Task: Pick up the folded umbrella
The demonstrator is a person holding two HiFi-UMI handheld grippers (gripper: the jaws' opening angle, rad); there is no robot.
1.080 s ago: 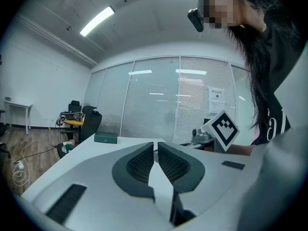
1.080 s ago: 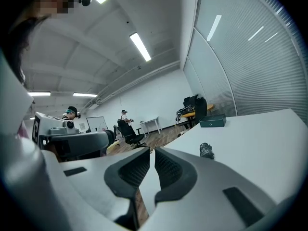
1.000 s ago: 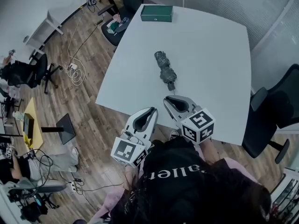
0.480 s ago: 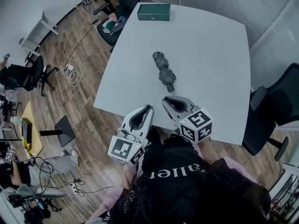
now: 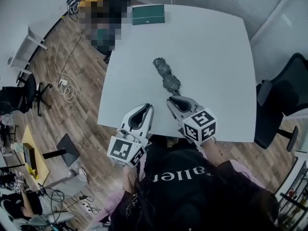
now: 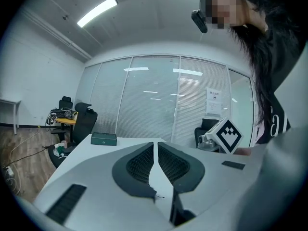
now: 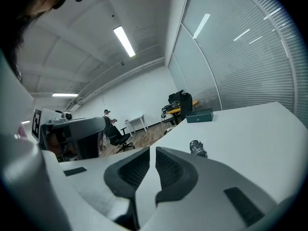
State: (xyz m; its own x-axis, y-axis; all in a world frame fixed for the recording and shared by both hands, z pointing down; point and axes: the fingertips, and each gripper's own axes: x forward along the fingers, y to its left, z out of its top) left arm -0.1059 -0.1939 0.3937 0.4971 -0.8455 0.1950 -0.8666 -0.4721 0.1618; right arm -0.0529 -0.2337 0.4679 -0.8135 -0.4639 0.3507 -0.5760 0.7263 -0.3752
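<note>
now, folded umbrella (image 5: 166, 76): lying slanted on the white table (image 5: 216, 42), near the middle, dark grey and bunched up, with no gripper holding it.
left gripper (image 5: 147, 107): over the near edge of the table, to the left of the umbrella and apart from it, pointing at the far side.
left jaws: closed, just a thin slit between them, nothing in it.
right gripper (image 5: 171, 100): just beside the near end of the umbrella, not seen touching it.
right jaws: shut tight, holding nothing.
green box (image 5: 148, 14): flat at the far edge of the table, well apart from the umbrella.
black chair (image 5: 284, 100): by the right side of the table.
floor (image 5: 72, 124): brown wood, with white cables (image 5: 65, 88) lying at the left.
</note>
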